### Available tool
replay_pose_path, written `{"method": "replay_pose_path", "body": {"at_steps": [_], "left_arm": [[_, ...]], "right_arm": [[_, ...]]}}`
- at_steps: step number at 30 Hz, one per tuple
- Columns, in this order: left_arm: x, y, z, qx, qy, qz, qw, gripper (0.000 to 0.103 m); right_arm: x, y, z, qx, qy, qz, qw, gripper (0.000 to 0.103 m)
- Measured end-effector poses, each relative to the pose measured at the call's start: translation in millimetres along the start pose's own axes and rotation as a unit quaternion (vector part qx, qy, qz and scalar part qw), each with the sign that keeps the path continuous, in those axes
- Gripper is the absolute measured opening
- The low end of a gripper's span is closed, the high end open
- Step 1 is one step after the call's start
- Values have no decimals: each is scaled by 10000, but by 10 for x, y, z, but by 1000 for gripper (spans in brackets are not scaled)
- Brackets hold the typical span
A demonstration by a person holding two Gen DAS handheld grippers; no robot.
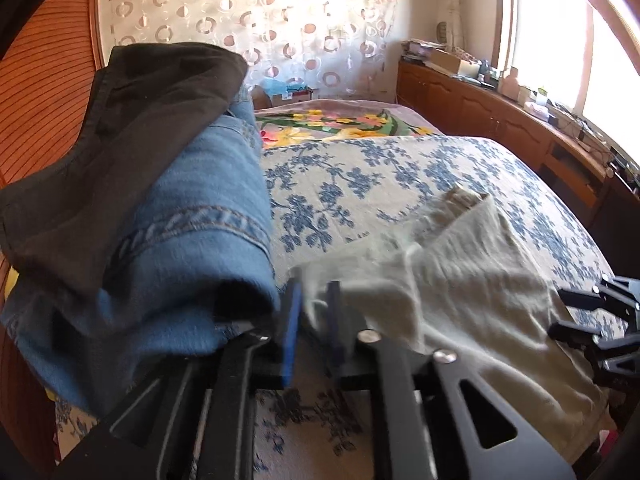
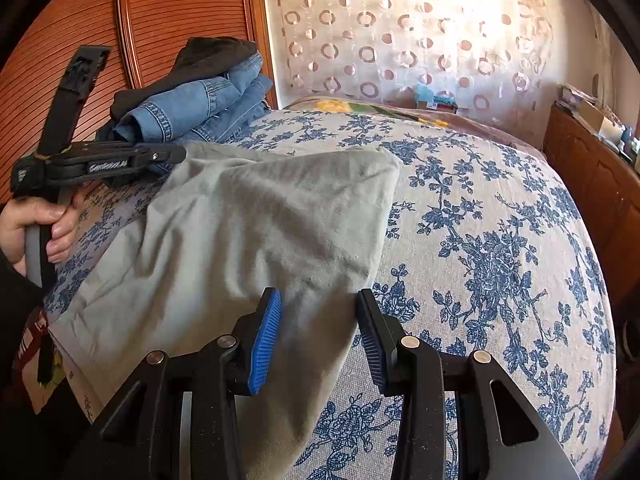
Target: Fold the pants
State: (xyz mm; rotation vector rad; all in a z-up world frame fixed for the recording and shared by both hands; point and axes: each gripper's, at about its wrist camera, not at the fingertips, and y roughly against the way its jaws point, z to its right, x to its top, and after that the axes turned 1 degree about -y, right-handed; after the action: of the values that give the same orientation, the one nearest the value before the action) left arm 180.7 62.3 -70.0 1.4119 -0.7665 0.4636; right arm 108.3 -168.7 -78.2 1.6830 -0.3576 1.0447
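Far left: stack of folded garments (image 2: 192, 92), set aside. Left gripper (image 1: 314, 312): jaws narrow, pale pants (image 2: 248, 232) edge lying between, grip uncertain. Pants spread on bedspread (image 2: 500, 220), near centre. Right gripper (image 2: 318, 336): half-open, pants hem bracketed, unpinched, likely for fold.

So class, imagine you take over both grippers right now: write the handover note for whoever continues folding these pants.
Left gripper: jaws narrowly apart at a corner of the pale pants; too blurred to tell whether they pinch it.
Right gripper: open, with the near end of the pants between its pads and no clear grip.
Pants: lying rumpled on the blue-flowered bedspread.
Done: folded blue jeans with a dark garment on them sit at the bed's left edge.
Left: get a sure hold at both ends, fold the pale pants, flatten them and probably add them to that pile.
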Motion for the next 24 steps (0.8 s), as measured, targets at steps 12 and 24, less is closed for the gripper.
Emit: {"method": "replay_pose_path", "body": {"at_steps": [12, 24], "left_arm": [[-291, -60, 170, -284, -69, -392, 9988, 40], [-348, 110, -11, -217, 182, -166, 9995, 2]], "right_arm": [[-10, -7, 10, 1, -6, -9, 10000, 41], [-12, -8, 9, 2, 2, -7, 10000, 41]]}}
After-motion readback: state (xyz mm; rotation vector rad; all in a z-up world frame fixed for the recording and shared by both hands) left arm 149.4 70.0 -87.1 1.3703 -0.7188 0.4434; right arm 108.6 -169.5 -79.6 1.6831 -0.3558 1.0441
